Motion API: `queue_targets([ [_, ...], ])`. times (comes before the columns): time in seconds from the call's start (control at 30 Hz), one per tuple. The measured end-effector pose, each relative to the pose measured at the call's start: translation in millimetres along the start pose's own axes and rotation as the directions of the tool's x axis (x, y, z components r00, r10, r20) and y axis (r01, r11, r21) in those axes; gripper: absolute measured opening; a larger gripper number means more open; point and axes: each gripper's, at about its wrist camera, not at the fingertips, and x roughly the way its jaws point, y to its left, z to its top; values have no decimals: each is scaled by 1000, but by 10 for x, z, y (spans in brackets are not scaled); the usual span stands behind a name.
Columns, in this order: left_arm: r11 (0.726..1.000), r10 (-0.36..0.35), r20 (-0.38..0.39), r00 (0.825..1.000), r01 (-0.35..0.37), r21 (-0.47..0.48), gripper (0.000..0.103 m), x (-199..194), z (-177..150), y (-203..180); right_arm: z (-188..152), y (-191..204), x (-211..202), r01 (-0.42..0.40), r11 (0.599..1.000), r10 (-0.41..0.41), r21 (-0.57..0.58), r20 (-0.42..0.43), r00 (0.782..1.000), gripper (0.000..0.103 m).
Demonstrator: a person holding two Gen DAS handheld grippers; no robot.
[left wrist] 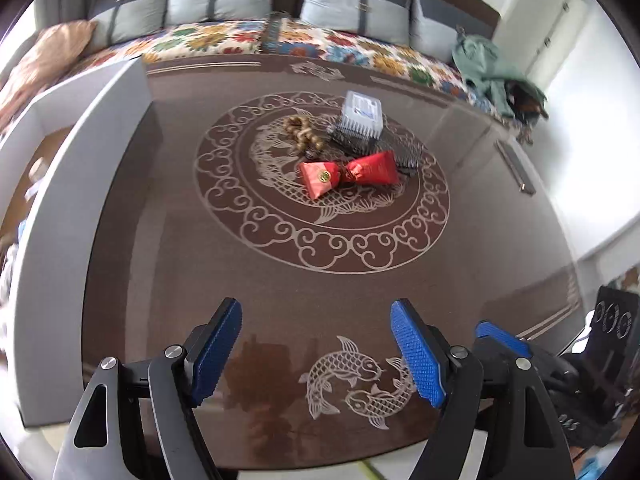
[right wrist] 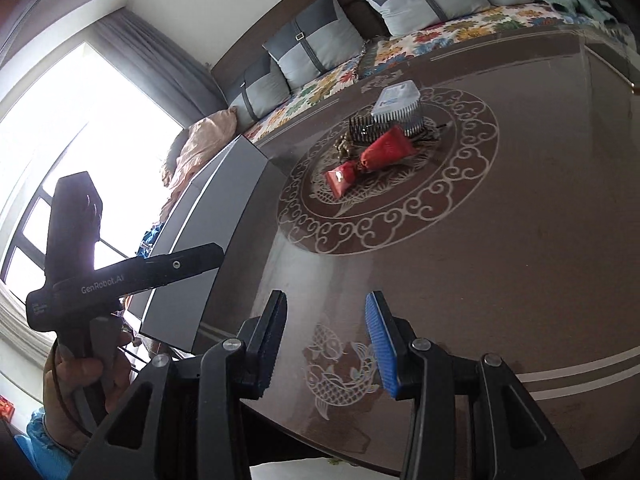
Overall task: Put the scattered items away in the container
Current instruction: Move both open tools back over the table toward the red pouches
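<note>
Red pouches: two red foil packets (left wrist: 350, 176) lie end to end in the middle of the table's round carp medallion, touching the rest of the pile.
Hair stuff: right behind them you've got a braided golden hair tie (left wrist: 304, 134), a dark comb (left wrist: 408, 156) and a clear plastic box (left wrist: 362, 110) perched on black comb teeth, all bunched together.
Container: the grey-white box (left wrist: 60, 216) sits at the left edge of the table, well apart from the pile; what's inside is too blurry to call.
Your left gripper (left wrist: 318, 350): blue pads spread wide, nothing between them, hovering over the near end of the table above the twin-fish print.
Your right gripper (right wrist: 326, 338): also spread apart and holding nothing, just beside the left one, near edge.
Table (left wrist: 280, 280): glossy brown top.
Background: sofa with a floral cover (left wrist: 224, 40) and grey cushions (left wrist: 356, 4) runs along the far side.
</note>
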Motion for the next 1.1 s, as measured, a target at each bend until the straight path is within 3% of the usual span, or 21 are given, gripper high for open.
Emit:
queue_targets([
  [0.23,982,-11,-25,1000,16,190,76,448,355,-227,-46,-255,109,-14,1000,14,26,-11,1000,42],
  [0.37,922,-50,-57,997,68,380,76,680,666,-427,-57,-353,188,-25,999,27,43,-32,999,43],
  [0.43,891,-25,-93,995,65,450,76,860,834,-517,-54,-391,203,-36,998,38,51,-36,999,43],
  [0.5,878,-6,-151,989,78,473,76,1073,1009,-555,-47,-418,208,-48,997,51,61,-34,998,43],
  [0.67,880,5,-262,965,120,460,76,1519,1257,-578,-23,-466,229,-77,994,80,83,-33,996,43],
  [0.93,823,97,-241,966,59,566,76,1646,1369,-777,-38,-492,270,-114,987,120,113,-48,992,43],
  [1.1,803,94,-219,971,57,593,76,1509,1383,-849,-68,-498,275,-125,984,133,126,-60,989,43],
])
